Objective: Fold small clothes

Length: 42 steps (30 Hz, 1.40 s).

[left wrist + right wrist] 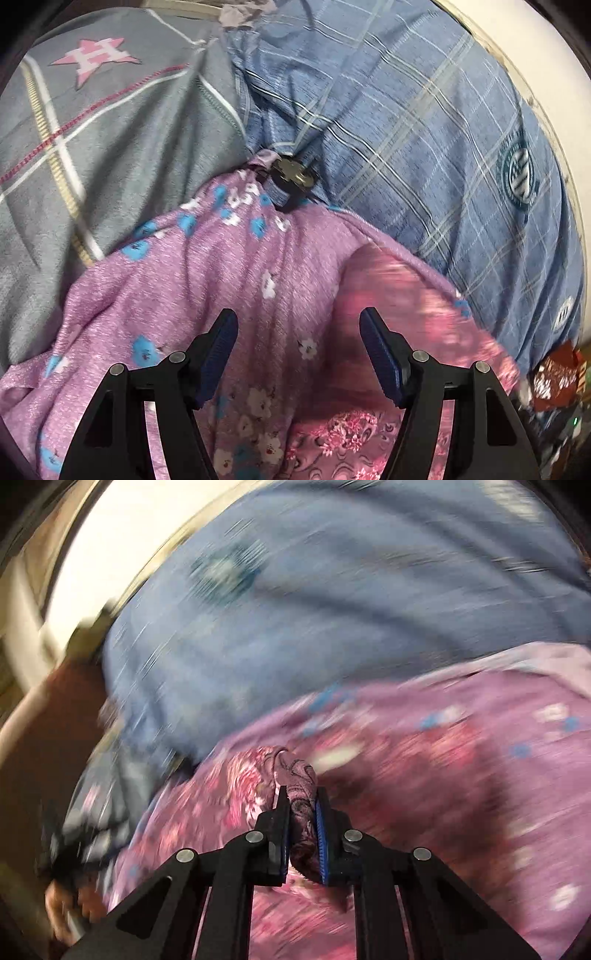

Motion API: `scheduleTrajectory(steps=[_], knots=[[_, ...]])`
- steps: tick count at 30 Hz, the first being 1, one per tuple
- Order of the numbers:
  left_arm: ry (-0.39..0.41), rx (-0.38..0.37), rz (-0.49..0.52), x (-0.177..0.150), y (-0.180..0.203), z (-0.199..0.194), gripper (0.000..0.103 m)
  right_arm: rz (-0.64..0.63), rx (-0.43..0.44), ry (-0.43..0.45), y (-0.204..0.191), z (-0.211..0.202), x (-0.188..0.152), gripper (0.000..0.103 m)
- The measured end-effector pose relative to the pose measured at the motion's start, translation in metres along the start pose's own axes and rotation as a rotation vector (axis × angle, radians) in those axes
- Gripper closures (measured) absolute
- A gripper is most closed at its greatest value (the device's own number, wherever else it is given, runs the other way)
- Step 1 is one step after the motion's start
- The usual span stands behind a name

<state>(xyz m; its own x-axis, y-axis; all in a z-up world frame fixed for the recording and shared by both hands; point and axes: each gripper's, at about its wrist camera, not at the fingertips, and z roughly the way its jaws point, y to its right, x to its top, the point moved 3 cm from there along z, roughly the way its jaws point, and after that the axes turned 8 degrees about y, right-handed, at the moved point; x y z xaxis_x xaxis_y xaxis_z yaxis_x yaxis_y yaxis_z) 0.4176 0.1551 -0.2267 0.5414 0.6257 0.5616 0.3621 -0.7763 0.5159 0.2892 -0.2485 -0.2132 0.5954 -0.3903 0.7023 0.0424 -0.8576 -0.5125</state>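
Observation:
A purple garment [229,266] with blue and white flowers lies spread over the bedding; it also shows blurred in the right wrist view [480,760]. A pink floral garment [354,435] lies partly under its edge. My left gripper [299,332] is open and empty just above the purple garment. My right gripper [300,801] is shut on a bunched fold of the pink floral garment [299,775]. The right gripper also appears far off in the left wrist view [291,177], at the purple garment's far corner.
A blue plaid blanket [424,129] covers the right side of the bed, also seen in the right wrist view [332,609]. A grey quilt [110,129] with a pink star lies at left. A white wall [535,44] runs behind.

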Motion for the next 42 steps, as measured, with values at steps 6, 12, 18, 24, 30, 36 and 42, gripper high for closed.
scheduleTrajectory(steps=[6, 12, 18, 24, 30, 36, 42], knots=[[-0.034, -0.012, 0.102, -0.017, 0.030, 0.021, 0.035, 0.099, -0.212, 0.029, 0.066, 0.012, 0.014, 0.092], [-0.019, -0.004, 0.233, -0.036, 0.063, 0.033, 0.035, 0.107, -0.248, -0.038, 0.080, 0.022, 0.007, 0.084], [0.043, 0.172, 0.425, -0.052, 0.079, 0.048, 0.035, 0.231, -0.270, -0.074, 0.110, 0.015, 0.009, 0.055], [-0.077, 0.406, 0.432, -0.058, 0.045, 0.084, 0.035, 0.226, -0.244, 0.014, 0.115, -0.004, 0.023, 0.059], [0.030, 0.262, 0.404, -0.045, 0.061, 0.059, 0.035, 0.105, -0.300, -0.029, 0.094, 0.007, 0.022, 0.061], [-0.042, 0.147, 0.430, -0.057, 0.067, 0.072, 0.038, 0.207, -0.307, -0.108, 0.121, 0.016, 0.012, 0.058], [-0.022, 0.188, 0.481, -0.062, 0.063, 0.072, 0.100, 0.096, -0.327, -0.171, 0.109, 0.027, 0.001, 0.095]])
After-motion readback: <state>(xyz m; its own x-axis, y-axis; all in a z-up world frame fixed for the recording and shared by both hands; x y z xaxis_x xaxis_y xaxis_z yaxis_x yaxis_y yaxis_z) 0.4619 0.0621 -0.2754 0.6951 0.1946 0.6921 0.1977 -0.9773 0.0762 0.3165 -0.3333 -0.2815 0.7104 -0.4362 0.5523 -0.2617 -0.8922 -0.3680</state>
